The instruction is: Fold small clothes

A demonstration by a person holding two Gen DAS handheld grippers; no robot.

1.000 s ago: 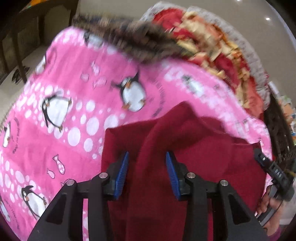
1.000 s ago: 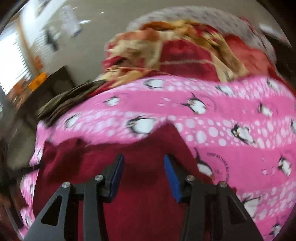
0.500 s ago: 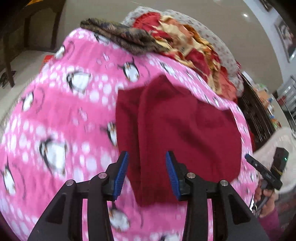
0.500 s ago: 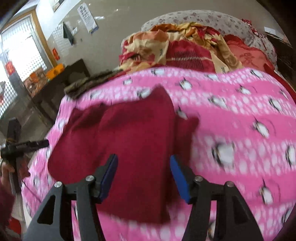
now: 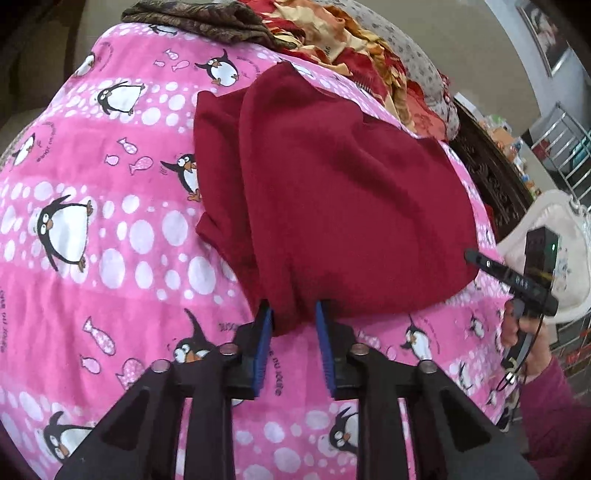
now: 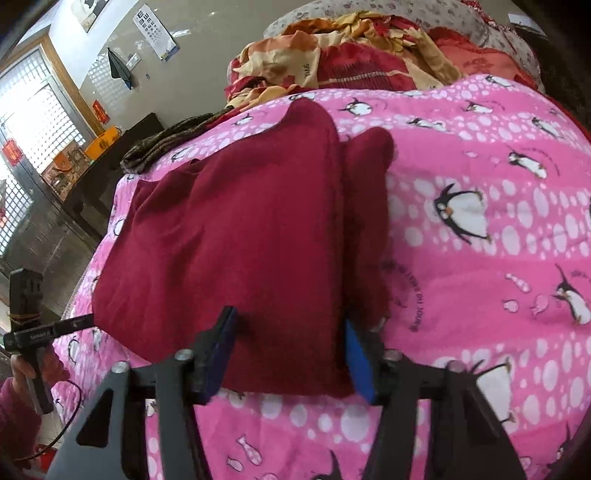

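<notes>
While the dark red garment (image 5: 343,192) lay partly folded on the pink penguin blanket (image 5: 92,184) of the bed, the left tool (image 5: 293,334) and the right tool (image 6: 290,349) hung spread at its near hem, apparently placed to pinch there for a fold

I see a pink blanket (image 5: 110,229) printed with penguins, fish and white dots covering most of both views. At twelve o'clock in the left view a brown patterned cloth (image 5: 199,18) lies on its far edge, touching a crumpled red and yellow quilt (image 5: 354,44) toward one o'clock. A grey floral pillow (image 5: 421,62) sits behind the quilt. In the right view, at ten o'clock, an eye chart (image 6: 155,31) hangs on the wall near a latticed window (image 6: 40,107), with an orange basin (image 6: 101,142) on a dark table (image 6: 92,173) below.
</notes>
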